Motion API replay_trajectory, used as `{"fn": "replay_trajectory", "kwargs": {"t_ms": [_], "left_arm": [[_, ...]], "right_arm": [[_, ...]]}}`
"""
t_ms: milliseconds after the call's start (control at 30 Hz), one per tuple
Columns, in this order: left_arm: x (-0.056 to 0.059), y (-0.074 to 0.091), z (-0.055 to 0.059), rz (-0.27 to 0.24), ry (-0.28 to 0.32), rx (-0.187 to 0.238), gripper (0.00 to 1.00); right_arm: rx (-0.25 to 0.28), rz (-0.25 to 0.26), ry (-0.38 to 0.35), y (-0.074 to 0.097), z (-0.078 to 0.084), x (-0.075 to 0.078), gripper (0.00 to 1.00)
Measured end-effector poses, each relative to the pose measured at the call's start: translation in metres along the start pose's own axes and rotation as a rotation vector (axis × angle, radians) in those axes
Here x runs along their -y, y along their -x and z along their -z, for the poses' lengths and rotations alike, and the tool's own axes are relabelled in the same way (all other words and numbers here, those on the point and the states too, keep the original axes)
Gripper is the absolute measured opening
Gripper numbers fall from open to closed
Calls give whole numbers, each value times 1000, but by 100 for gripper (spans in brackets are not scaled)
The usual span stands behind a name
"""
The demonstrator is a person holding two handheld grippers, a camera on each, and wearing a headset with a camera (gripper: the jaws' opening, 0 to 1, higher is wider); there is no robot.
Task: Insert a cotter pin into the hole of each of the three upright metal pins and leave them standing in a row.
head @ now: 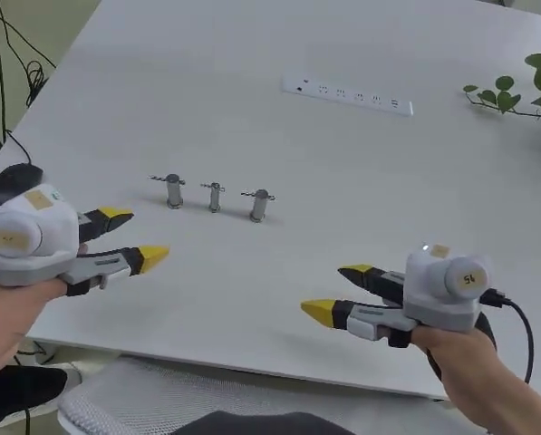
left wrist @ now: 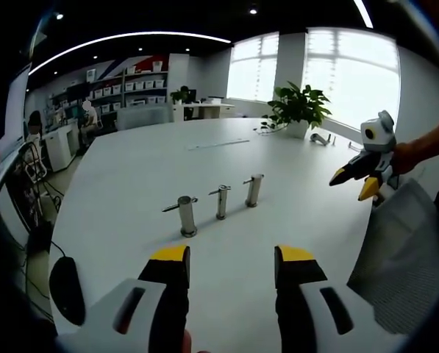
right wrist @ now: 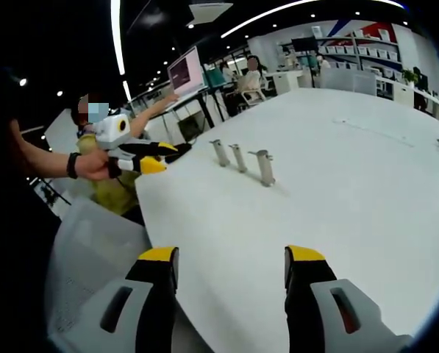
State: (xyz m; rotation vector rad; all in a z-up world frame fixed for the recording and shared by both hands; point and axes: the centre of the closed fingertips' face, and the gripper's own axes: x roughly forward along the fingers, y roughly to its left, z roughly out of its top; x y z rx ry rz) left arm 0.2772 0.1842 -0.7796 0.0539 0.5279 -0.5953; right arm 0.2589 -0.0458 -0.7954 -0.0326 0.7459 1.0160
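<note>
Standing in a row, 3 metal pins (head: 215, 197) each w/ cotter pin (head: 251, 194) thru; left gripper (head: 143, 234) & right gripper (head: 329, 290) wide, empty, held clear, prob. to avoid knocks

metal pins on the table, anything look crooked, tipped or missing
Nothing stands out. The three metal pins stand upright in a row on the table, each with a cotter pin through its top. The left tongs and right tongs are open, apart from them.

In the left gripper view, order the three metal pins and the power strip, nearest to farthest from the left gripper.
1. Left pin, in front.
2. Middle pin, behind it.
3. Right pin, farther right.
4. Power strip, far back.
</note>
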Motion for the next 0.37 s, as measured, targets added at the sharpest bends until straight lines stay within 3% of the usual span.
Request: {"fn": "replay_trajectory", "kwargs": {"t_ms": [367], "left_arm": [[-4, 4, -6, -14, 17, 22, 46]], "right_arm": [[7, 6, 6, 0, -3, -2, 61]]}}
